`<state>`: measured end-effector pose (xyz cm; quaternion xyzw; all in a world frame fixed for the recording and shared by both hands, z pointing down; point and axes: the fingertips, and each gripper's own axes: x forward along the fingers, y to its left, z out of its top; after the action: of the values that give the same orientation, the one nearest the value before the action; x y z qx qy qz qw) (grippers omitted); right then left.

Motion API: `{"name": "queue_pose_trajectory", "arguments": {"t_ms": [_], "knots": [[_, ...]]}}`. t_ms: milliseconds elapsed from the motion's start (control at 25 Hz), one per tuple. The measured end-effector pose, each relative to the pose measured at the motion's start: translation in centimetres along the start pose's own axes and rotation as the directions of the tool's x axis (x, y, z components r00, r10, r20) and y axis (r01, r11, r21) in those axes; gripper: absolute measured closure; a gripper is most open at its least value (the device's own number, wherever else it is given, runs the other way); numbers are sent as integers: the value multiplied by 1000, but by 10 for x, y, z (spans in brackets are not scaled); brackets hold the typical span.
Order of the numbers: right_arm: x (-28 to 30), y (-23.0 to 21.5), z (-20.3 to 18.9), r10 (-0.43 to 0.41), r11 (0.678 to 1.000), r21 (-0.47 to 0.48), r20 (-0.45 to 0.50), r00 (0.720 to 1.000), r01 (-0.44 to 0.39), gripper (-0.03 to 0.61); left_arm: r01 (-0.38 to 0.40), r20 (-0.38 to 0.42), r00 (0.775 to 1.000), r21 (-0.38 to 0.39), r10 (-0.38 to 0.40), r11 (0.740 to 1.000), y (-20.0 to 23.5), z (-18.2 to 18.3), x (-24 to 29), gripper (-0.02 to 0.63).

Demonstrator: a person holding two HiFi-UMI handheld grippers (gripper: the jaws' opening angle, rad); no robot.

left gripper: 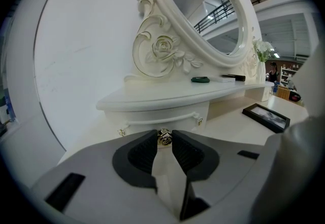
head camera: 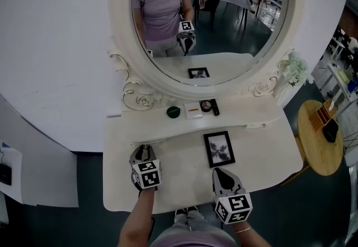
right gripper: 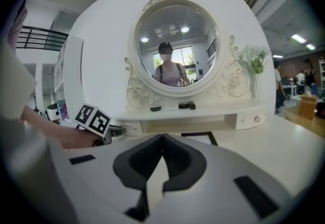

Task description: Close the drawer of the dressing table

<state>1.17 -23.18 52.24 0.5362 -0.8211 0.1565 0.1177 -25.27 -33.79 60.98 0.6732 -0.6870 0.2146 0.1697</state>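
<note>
On the white dressing table (head camera: 263, 156), a small left drawer (left gripper: 152, 120) sits under the raised shelf (head camera: 246, 118), and its front is edged with a curved trim. My left gripper (left gripper: 164, 134) is shut on the drawer's gold knob (left gripper: 164, 138), which shows between the black pads. In the head view the left gripper (head camera: 144, 149) points at that drawer from the table's front left. My right gripper (head camera: 220, 172) hovers over the tabletop at the front right. Its jaws (right gripper: 162, 137) are shut with nothing between them.
A black photo frame (head camera: 218, 148) lies flat mid-table between the grippers. On the shelf are a green dish (head camera: 173, 111), a white box (head camera: 193, 110) and a round compact (head camera: 206, 105). An oval mirror (head camera: 224, 44) rises behind. A flower vase (head camera: 293, 72) and a round wooden side table (head camera: 313, 150) stand right.
</note>
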Motion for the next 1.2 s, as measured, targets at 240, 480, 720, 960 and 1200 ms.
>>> {"name": "queue_pose_trajectory", "arguments": {"t_ms": [240,480,720,960,1200], "knots": [[1,0,0,4,1000,-5,-1,1000,-4,575,-4,-2,1000,1,4,1000,1,3,6,520],[2,-1,1,5,1000,-11,-1,1000,-5,575,-3,-10,1000,-5,3,1000,2,6,12,520],[2,4,4,23,999,-22,1,1000,-23,575,2,-5,1000,-26,-2,1000,3,6,11,515],[2,8,9,46,998,-31,16,999,-45,575,26,11,1000,-56,-26,998,2,10,-8,500],[3,12,16,67,997,-36,34,997,-65,575,105,85,992,-85,-98,991,-10,23,-39,513]]}}
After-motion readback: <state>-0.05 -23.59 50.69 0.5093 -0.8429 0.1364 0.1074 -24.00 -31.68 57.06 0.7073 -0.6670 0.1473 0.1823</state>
